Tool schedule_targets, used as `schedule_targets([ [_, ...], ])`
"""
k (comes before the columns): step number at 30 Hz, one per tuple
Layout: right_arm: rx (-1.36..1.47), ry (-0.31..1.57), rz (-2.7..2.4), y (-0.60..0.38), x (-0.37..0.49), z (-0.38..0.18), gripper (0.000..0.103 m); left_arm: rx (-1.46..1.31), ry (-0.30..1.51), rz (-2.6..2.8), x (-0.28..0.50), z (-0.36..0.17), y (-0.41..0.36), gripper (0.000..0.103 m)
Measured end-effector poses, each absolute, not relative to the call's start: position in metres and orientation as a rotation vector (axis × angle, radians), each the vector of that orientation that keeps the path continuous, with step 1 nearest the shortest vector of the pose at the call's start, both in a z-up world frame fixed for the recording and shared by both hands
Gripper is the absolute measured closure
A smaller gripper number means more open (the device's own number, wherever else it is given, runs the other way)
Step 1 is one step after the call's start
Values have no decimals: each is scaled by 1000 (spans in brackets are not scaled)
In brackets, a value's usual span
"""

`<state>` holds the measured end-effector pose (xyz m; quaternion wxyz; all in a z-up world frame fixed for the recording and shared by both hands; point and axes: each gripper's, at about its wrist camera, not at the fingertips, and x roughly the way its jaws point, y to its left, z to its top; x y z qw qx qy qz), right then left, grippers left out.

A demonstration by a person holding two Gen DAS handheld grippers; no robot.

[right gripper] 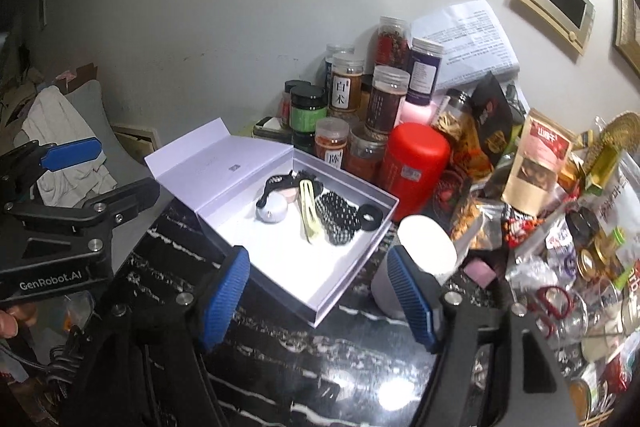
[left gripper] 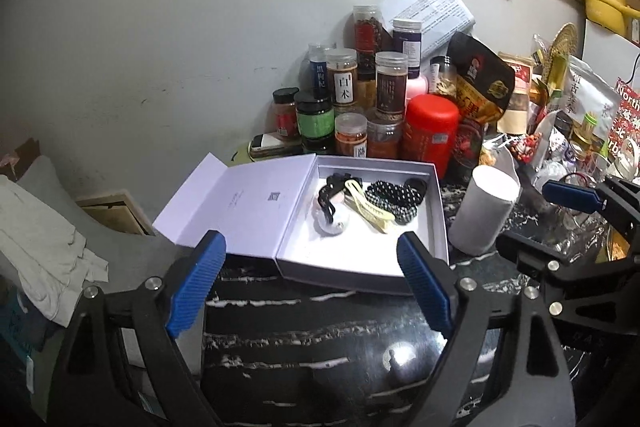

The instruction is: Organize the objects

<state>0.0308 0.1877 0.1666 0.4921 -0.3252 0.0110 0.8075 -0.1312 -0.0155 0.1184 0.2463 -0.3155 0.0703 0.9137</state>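
While lid lies open, box (left gripper: pixel 362 269) holds hair clips (left gripper: pixel 370 209), scrunchie (left gripper: pixel 394 201).

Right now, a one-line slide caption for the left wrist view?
Open left gripper hovers before open white box holding hair accessories.

Right gripper (right gripper: pixel 320 291) open, empty, over black table (right gripper: pixel 304 367); white box (right gripper: pixel 280 267) ahead holds hair clips (right gripper: pixel 310 211).

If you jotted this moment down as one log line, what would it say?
left gripper: jaws open, empty | right gripper: jaws open, empty | white box: lid open, hair accessories inside | white cup: beside box
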Motion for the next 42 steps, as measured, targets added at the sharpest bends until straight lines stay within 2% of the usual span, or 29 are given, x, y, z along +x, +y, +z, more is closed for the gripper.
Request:
schedule_targets([
  [17, -857, 102, 1967, 153, 58, 113, 30, -926, 217, 2460, -72, 75, -30, 16],
  [29, -895, 80, 1969, 129, 64, 83, 30, -986, 234, 2418, -46, 48, -42, 16],
  [42, -897, 52, 1971, 116, 64, 79, 30, -1004, 226, 2409, -42, 42, -50, 16],
])
